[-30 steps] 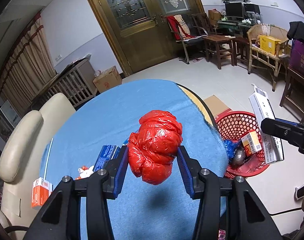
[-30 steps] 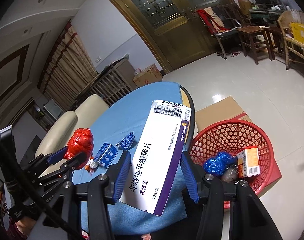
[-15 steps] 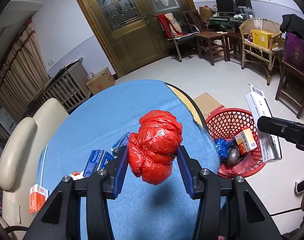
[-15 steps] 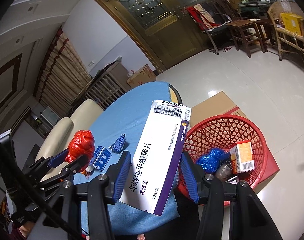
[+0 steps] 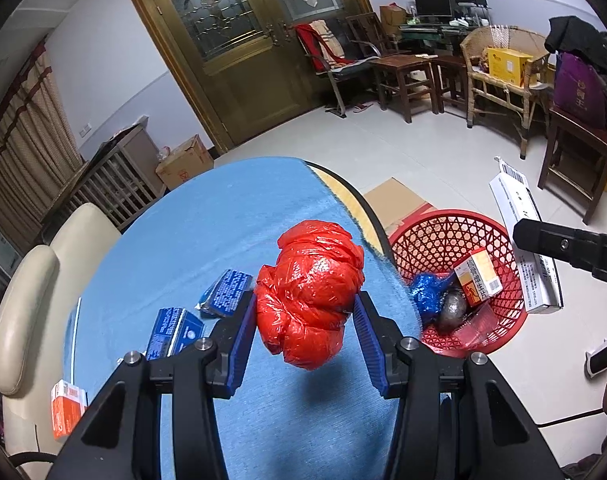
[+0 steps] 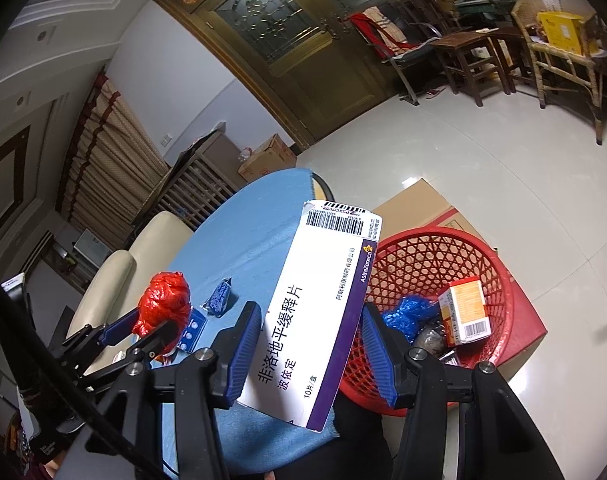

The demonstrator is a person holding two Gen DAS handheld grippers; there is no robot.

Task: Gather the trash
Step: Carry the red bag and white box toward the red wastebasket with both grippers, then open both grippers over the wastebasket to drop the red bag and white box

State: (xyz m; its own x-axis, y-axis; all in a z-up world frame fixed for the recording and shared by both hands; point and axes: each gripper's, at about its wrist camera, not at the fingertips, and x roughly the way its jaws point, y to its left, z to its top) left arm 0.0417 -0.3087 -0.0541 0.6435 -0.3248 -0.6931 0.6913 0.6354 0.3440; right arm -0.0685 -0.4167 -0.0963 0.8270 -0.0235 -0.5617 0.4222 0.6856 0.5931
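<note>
My left gripper (image 5: 305, 320) is shut on a crumpled red plastic bag (image 5: 309, 292), held above the blue-covered round table (image 5: 207, 232); it also shows in the right wrist view (image 6: 163, 304). My right gripper (image 6: 311, 344) is shut on a white and purple medicine box (image 6: 315, 312), held beside the table's edge near the red mesh basket (image 6: 499, 280). In the left wrist view the box (image 5: 523, 240) hangs over the basket's right rim (image 5: 435, 224). The basket holds an orange box (image 5: 479, 276), a blue wrapper (image 5: 427, 296) and a grey lump (image 5: 453, 308).
Blue packets (image 5: 173, 330) (image 5: 225, 292) and an orange carton (image 5: 65, 404) lie on the table. A cream chair (image 5: 27, 292) stands at the left. A flat cardboard sheet (image 5: 399, 204) lies under the basket. Wooden chairs and stools (image 5: 407, 80) stand at the far wall.
Both grippers have moved right towards the basket, still holding the red bag and the medicine box. The basket looks larger and nearer in both views.
</note>
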